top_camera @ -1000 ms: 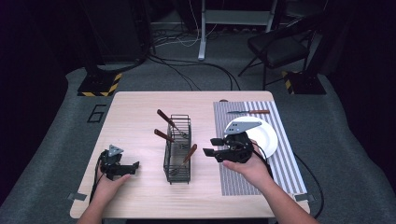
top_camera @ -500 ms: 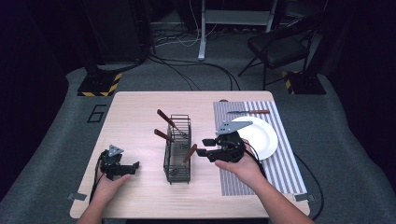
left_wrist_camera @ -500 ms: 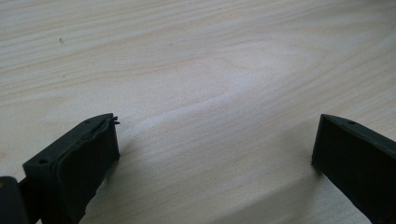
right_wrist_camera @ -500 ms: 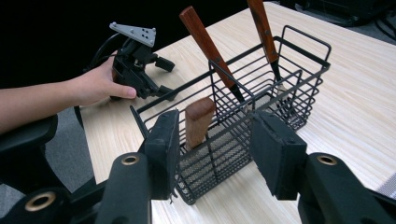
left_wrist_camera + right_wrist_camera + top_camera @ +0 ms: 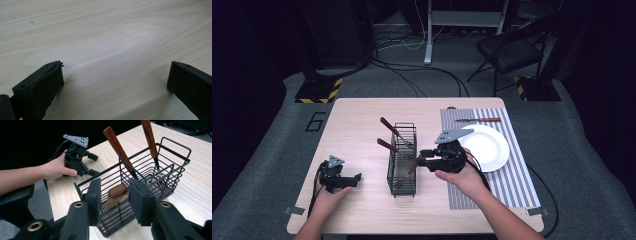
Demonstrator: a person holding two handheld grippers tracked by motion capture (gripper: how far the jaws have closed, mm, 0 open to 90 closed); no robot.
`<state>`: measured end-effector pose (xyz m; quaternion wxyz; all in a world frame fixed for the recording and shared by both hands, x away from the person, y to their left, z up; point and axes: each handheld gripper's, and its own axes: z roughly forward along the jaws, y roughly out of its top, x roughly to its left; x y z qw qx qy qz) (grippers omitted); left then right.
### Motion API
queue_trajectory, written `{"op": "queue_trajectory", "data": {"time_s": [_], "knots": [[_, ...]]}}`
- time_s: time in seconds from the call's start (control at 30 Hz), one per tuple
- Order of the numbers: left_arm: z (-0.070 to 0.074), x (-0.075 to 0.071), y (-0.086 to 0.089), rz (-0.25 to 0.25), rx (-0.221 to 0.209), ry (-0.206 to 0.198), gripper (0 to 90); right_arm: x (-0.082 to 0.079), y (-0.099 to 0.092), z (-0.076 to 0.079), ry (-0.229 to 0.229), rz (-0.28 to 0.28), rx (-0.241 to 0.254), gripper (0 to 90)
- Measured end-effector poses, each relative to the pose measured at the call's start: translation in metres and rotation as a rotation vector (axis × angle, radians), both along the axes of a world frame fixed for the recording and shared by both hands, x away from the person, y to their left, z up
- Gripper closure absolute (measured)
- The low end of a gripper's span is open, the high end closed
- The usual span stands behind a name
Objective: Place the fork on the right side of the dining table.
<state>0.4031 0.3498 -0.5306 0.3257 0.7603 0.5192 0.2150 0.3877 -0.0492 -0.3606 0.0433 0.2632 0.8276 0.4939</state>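
A black wire basket [image 5: 402, 161] stands mid-table and holds three wooden-handled utensils. Two handles [image 5: 388, 125] [image 5: 386, 145] stick up at its left side. A third handle [image 5: 116, 192] leans out over the basket's right rim. My right gripper [image 5: 422, 159] is at that rim, open, its pads [image 5: 95, 195] on either side of the leaning handle with a small gap. My left gripper [image 5: 355, 179] rests on the bare wood left of the basket, open and wide, with nothing between its jaws [image 5: 115, 82].
A grey striped mat [image 5: 512, 175] covers the table's right part, with a white plate [image 5: 486, 146] on it. A wooden-handled knife [image 5: 479, 120] lies on the mat beyond the plate. Black chairs and cables are on the floor past the far edge.
My right gripper has moved left from the plate's edge to the basket and now straddles the leaning handle. The left gripper has not moved.
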Motion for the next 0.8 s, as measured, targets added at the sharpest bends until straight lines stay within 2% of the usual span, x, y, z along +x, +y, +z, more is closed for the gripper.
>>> {"op": "queue_trajectory", "data": {"time_s": [0.17,0.27,0.57,0.8], "knots": [[0.000,0.000,0.000,-0.001,0.000,0.000,0.4,0.001,0.002,-0.001,0.002,0.000,0.001,66.7],[0.000,0.000,0.000,-0.001,0.001,0.000,0.4,0.002,0.002,-0.001,0.005,-0.001,0.007,72.3],[0.000,0.000,0.000,-0.001,0.001,-0.002,0.3,0.002,0.005,0.001,0.005,0.006,0.011,73.8],[0.000,0.000,0.000,-0.001,0.001,0.000,0.3,0.002,0.012,0.007,-0.015,0.021,0.014,74.1]]}}
